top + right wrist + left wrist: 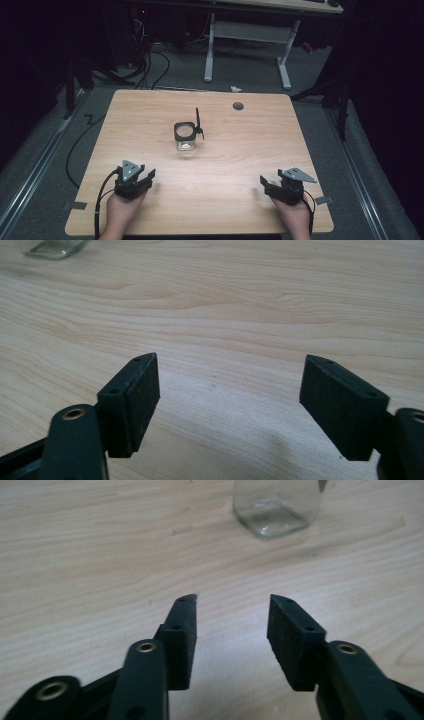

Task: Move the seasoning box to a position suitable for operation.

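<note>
Work not yet begun: both grippers waited near the front edge, the jar untouched.

The glass jar [185, 138] stood upright near the middle of the table [250, 130], a black lid [198, 121] hinged up behind its mouth. The left gripper [150, 176] and the right gripper [263, 182] had their jaws apart and held nothing. Reaching and gripping the jar was all left to do.

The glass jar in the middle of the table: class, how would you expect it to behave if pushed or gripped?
The glass jar is clear glass, so probably fragile and slippery. Its square, flat base suggests it would slide rather than roll. It looks empty, so likely light and easily tipped by a high push.
</note>
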{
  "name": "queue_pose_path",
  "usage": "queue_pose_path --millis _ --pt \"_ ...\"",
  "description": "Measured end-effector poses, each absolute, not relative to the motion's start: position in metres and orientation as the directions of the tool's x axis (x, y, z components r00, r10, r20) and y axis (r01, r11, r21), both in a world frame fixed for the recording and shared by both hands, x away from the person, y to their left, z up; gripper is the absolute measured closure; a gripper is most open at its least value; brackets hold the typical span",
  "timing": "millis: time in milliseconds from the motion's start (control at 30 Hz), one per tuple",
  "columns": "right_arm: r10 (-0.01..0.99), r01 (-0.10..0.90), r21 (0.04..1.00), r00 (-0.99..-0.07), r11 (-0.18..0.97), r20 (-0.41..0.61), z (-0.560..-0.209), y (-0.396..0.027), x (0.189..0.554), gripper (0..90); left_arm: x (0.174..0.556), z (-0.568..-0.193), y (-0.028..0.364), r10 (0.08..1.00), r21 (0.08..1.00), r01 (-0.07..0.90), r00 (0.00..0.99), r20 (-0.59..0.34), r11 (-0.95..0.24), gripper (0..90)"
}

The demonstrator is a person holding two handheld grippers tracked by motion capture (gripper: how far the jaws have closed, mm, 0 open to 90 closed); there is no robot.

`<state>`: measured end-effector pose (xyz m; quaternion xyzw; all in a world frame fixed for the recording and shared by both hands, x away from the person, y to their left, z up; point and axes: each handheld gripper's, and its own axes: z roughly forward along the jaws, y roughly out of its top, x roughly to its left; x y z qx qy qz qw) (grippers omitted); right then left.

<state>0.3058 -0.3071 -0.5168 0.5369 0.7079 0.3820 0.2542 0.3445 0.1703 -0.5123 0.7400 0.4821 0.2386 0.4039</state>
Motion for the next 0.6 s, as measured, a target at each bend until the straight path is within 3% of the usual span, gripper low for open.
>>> queue_pose_path --millis 367,600 --pt "0.935 0.549 0.821 -0.351 0.156 0.057 -0.517 -0.303 0.303 46.2 0.407 -0.501 0.138 0.919 0.838 0.486 0.391 0.045 -0.248 86.3" --pt "0.923 0.546 0.821 -0.38 0.167 0.066 -0.518 -0.301 0.302 58.6 0.45 -0.503 0.122 0.919 0.84 0.476 0.388 0.064 -0.259 90.0"
